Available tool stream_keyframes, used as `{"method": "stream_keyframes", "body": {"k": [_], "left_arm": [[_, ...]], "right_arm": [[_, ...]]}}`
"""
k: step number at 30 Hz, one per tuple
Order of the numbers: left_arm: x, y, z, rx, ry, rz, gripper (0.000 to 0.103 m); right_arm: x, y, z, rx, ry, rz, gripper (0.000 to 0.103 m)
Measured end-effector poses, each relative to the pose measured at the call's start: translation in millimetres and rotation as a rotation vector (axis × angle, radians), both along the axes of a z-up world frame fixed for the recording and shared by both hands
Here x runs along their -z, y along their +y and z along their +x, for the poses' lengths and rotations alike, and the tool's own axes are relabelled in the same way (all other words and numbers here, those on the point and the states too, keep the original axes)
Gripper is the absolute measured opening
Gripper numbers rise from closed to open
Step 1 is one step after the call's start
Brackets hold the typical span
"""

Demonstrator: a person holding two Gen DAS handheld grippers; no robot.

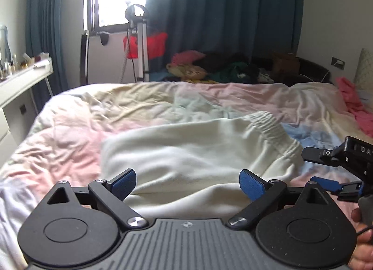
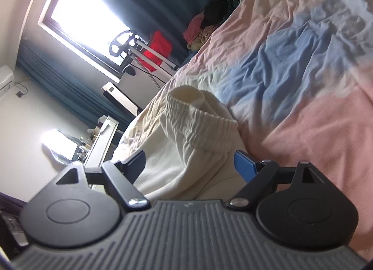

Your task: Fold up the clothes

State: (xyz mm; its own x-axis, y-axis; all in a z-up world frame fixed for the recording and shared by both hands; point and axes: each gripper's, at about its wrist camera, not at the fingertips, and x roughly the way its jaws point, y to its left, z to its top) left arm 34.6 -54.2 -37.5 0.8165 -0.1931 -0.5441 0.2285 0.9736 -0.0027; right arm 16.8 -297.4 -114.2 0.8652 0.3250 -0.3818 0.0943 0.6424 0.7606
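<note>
Cream trousers (image 1: 186, 148) lie flat on the pastel bedspread (image 1: 70, 130) in the left wrist view, elastic waistband toward the right; the left gripper (image 1: 187, 183) hangs over them, jaws spread wide and holding nothing, with the right gripper (image 1: 326, 169) at the waistband end, near the frame's right edge. Right wrist view, tilted: the right gripper (image 2: 190, 165) stands wide, gripping nothing, with the bunched ribbed waistband (image 2: 200, 118) just ahead of its blue pads (image 2: 243, 162).
</note>
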Motion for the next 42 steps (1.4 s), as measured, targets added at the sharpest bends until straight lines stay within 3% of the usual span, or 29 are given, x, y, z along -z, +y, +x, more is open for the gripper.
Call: {"method": "stream_keyframes", "body": {"k": [3, 6, 9, 11, 15, 17, 20, 22, 25, 27, 31, 35, 39, 42], "left_arm": [[4.7, 19.9, -10.6, 0.021, -0.014, -0.019, 0.097], [17.5, 19.3, -17.8, 0.122, -0.02, 0.04, 0.097], [35.3, 6.4, -24.8, 0.179, -0.05, 0.163, 0.097], [41.8, 0.7, -23.5, 0.208, -0.054, 0.181, 0.097], [46.8, -3.5, -21.5, 0.223, -0.069, 0.165, 0.097], [47.3, -1.3, -18.6, 0.21, -0.067, 0.139, 0.097], [47.4, 0.9, -15.0, 0.205, -0.048, 0.119, 0.097], [46.6, 3.1, -14.8, 0.196, -0.043, 0.108, 0.097], [44.1, 9.4, -14.6, 0.181, -0.026, 0.069, 0.097], [42.2, 14.3, -14.5, 0.171, -0.011, 0.039, 0.097], [39.4, 21.2, -13.8, 0.147, 0.033, -0.001, 0.097], [34.2, 35.5, -11.1, 0.109, 0.062, -0.072, 0.097], [36.8, 67.2, 4.9, 0.056, 0.156, -0.238, 0.097], [45.9, 97.0, 21.7, -0.013, 0.238, -0.393, 0.097]], "right_arm": [[5.6, 7.4, 10.5, 0.011, 0.0, -0.031, 0.085], [14.9, 8.3, 27.9, 0.042, 0.023, -0.04, 0.079], [26.9, 7.4, 45.9, 0.069, 0.062, -0.032, 0.077], [34.9, 8.8, 53.3, 0.062, 0.081, -0.035, 0.076], [37.1, 10.9, 60.0, 0.073, 0.062, -0.047, 0.072], [32.7, 15.4, 61.8, 0.089, 0.052, -0.106, 0.055], [22.2, 22.1, 58.8, 0.1, 0.006, -0.163, 0.044], [11.0, 21.9, 52.5, 0.105, -0.034, -0.157, 0.037], [-5.3, 10.5, 31.3, 0.15, -0.112, -0.047, 0.035], [-11.3, 4.7, 16.4, 0.186, -0.122, -0.039, 0.035], [7.1, -9.5, 6.8, 0.226, 0.028, -0.068, 0.035], [32.3, -13.7, 12.3, 0.205, 0.128, -0.004, 0.042], [41.7, -17.5, 10.3, 0.197, 0.138, 0.109, 0.062], [44.7, -13.5, 8.1, 0.189, 0.145, 0.12, 0.08]]}}
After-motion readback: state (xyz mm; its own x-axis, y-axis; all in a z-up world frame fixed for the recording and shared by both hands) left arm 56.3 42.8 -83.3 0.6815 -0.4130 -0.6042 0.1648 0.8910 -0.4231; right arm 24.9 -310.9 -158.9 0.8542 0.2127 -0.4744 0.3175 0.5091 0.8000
